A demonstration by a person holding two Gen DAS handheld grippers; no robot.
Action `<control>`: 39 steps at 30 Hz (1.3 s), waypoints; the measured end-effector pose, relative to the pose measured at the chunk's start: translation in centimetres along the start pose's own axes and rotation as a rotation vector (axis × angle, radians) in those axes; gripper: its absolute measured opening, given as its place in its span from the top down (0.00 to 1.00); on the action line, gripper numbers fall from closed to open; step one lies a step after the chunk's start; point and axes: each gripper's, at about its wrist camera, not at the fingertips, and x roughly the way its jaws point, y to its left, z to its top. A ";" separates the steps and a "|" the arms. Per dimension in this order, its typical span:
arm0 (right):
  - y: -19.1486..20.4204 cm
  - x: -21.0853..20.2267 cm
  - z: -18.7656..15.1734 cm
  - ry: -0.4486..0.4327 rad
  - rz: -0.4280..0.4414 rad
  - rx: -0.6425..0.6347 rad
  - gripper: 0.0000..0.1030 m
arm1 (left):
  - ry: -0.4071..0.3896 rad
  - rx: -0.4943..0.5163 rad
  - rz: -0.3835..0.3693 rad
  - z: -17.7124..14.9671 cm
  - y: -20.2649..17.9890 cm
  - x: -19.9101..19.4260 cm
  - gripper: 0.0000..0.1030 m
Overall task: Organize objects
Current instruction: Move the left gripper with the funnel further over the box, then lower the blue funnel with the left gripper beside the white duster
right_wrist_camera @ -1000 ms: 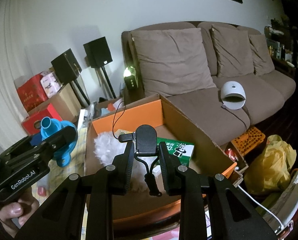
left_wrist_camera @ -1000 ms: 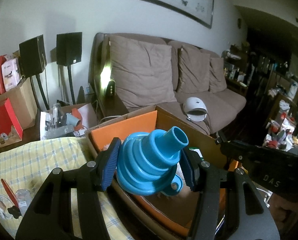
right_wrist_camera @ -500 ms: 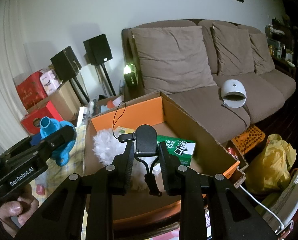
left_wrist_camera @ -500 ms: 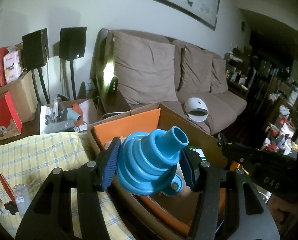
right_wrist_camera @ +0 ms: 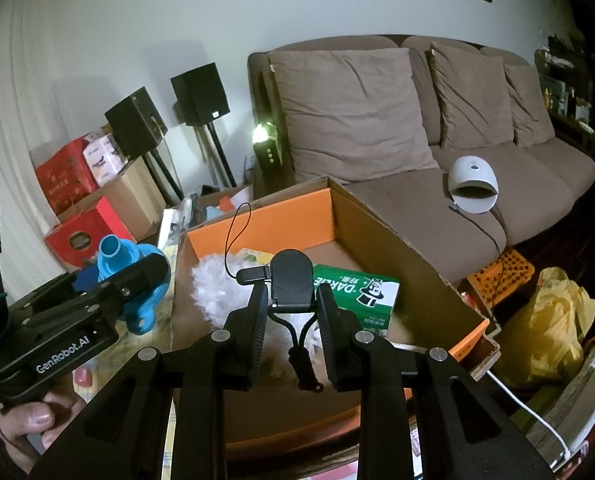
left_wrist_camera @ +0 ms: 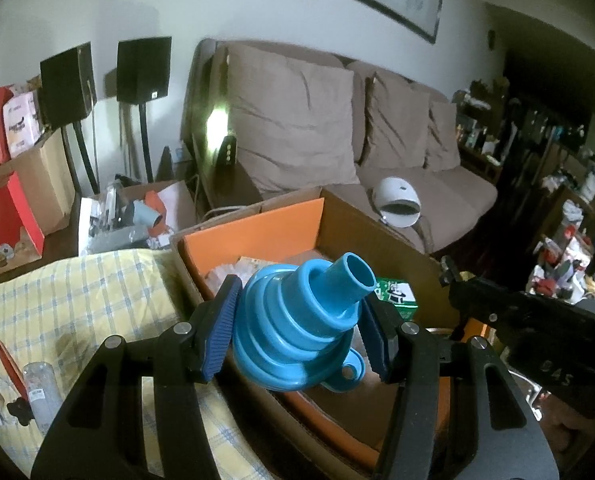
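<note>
We see a blue collapsible funnel (left_wrist_camera: 305,328), ribbed in stacked rings, with its spout tilted up and away and a small looped tab at its wide rim. The left gripper (left_wrist_camera: 297,336) pinches it between blue-padded fingers (left_wrist_camera: 219,330), holding it above the near left corner of the open cardboard box (left_wrist_camera: 381,240) with orange inner flaps. The right gripper (right_wrist_camera: 291,320) clamps a small black device (right_wrist_camera: 291,282) with a thin looped cord between its fingers, over the same box. Both point downward at a slant. Inside the box lie a white fluffy item (right_wrist_camera: 213,284) and a green carton (right_wrist_camera: 357,294). A hand (right_wrist_camera: 33,420) grips the left handle. A yellow checked cloth (left_wrist_camera: 69,300) lies left of the box.
</note>
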 end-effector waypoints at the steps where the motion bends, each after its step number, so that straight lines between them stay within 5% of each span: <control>1: 0.0 0.0 0.0 0.001 0.000 0.001 0.77 | 0.012 -0.001 0.006 0.0 0.0 0.3 0.49; 39: 0.0 1.4 -0.5 0.046 0.004 0.010 0.77 | 0.067 0.022 0.025 -0.9 0.4 2.2 0.49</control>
